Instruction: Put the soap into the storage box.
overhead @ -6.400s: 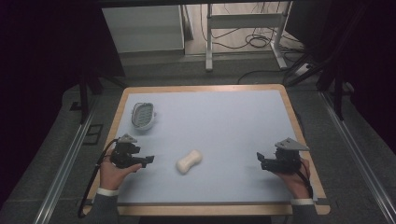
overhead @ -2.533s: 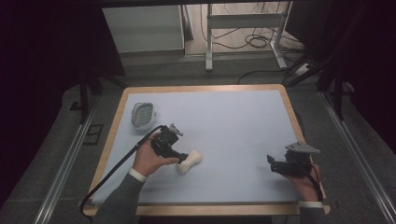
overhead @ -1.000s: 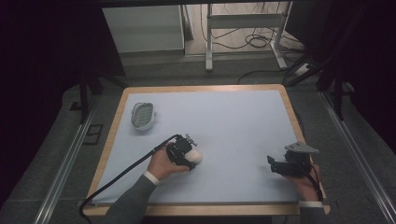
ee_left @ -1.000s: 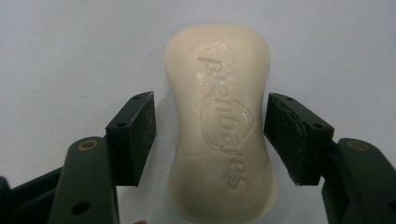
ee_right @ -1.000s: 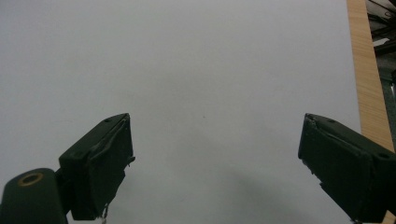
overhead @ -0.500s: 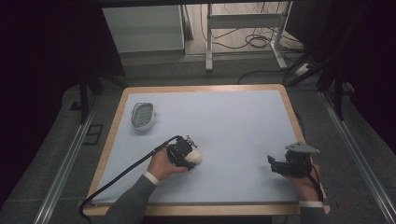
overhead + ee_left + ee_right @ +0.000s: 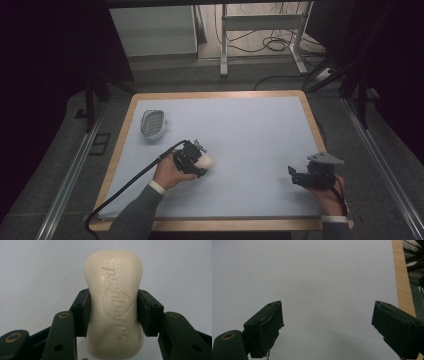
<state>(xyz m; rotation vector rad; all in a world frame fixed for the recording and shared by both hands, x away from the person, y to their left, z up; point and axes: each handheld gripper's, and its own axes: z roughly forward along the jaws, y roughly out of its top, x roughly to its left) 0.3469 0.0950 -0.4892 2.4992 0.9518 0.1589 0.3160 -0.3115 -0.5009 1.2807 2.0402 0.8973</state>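
Soap bar (image 7: 114, 307) now clamped, L gripper (image 7: 197, 161) just closed

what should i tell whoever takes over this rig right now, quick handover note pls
Left gripper: shut on the soap bar at its narrow waist, near mid-table on the blue mat.
Right gripper: open, nothing between its jaws, low over the mat's near right part.
Soap dish: at the far left corner, nothing visible in it.
Done: soap gripped.
Left, probably: carry the soap to the dish, set it in, release.
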